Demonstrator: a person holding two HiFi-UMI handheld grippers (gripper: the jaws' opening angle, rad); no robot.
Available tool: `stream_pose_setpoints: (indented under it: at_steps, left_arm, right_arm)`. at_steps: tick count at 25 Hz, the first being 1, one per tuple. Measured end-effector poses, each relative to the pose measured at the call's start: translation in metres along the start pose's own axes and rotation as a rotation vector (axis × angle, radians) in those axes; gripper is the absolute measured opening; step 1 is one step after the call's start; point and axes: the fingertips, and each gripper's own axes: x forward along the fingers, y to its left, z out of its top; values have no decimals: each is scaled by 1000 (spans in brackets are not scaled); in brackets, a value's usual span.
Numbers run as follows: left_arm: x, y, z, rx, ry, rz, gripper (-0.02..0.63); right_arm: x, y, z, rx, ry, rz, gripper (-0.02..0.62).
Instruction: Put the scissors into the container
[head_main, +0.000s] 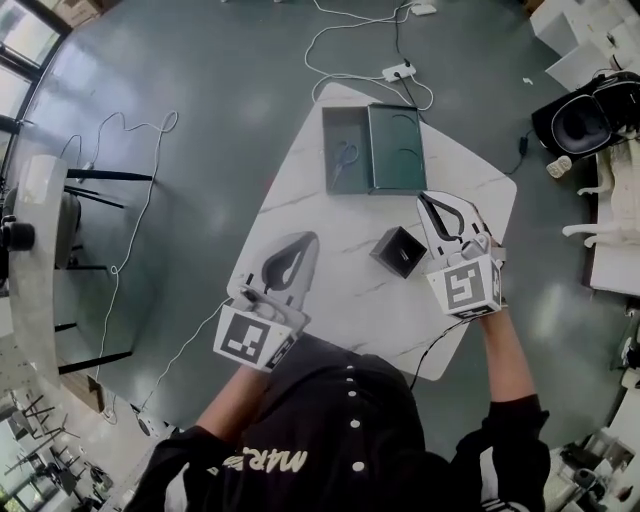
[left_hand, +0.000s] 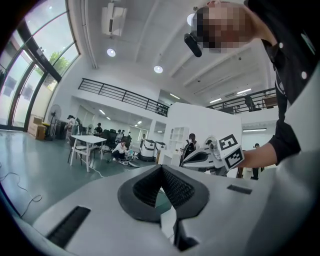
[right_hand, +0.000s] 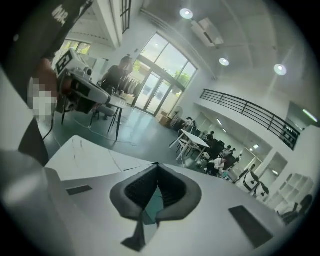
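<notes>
Both hand-held grippers hang over the near part of a white table (head_main: 350, 300), each with its jaws pressed together and nothing between them. The left gripper (head_main: 305, 242) and the right gripper (head_main: 428, 200) point toward an open container (head_main: 327, 150) that sits ahead of their tips, well apart from both. The scissors (head_main: 345, 158) lie inside the container's left half, and the lid (head_main: 398, 150) lies flat alongside it. A small black box (head_main: 399, 250) stands just left of the right gripper.
</notes>
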Motion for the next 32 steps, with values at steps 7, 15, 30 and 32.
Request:
stream_pose_setpoints:
  at_steps: [7, 15, 30, 32]
  left_arm:
    - [-3, -10, 14, 37, -21, -11, 25]
    - [-10, -26, 27, 71, -31, -24, 26]
    - [-29, -49, 37, 120, -48, -14, 25]
    - [-29, -51, 36, 121, -50, -14, 25]
  right_arm:
    - [-74, -16, 12, 221, -107, -167, 14]
    - [-142, -18, -12, 470, -191, -347, 14]
    - [-200, 1, -38, 593, -280, -526, 14]
    - [-200, 3, -35, 580, -279, -517, 14]
